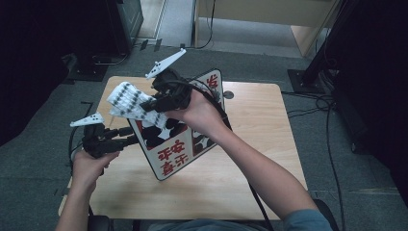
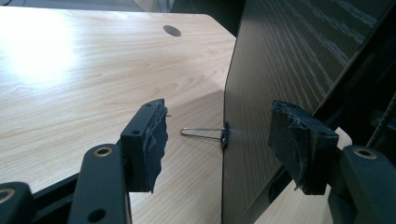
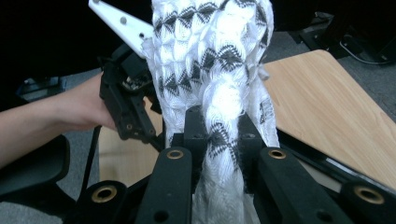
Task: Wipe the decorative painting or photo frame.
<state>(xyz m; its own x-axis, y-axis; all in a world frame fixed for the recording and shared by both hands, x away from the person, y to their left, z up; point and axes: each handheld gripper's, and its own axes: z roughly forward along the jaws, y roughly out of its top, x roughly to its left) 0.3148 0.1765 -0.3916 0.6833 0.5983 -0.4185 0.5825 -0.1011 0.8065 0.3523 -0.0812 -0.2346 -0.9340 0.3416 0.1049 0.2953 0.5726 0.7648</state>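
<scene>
- Nearest the board's (image 1: pixel 175 139) left edge: left gripper (image 1: pixel 126 134), jaws apart, straddling that edge without touching; wire clip handle (image 2: pixel 201 132) between them.
- Above the board's upper left: right gripper (image 1: pixel 155 103), clamped on a bunched white patterned cloth (image 1: pixel 130 101).
- Beneath the board: wooden table (image 1: pixel 250 125); board tilted, lifted off it.

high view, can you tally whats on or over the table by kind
Claws: 2, the left claw open at the board's edge, the right claw shut on the cloth
Printed boards: 1, the board with red characters
Patterned cloths: 1, the white cloth
Binder clips: 1, the clip on the board's edge
Total: 5
</scene>
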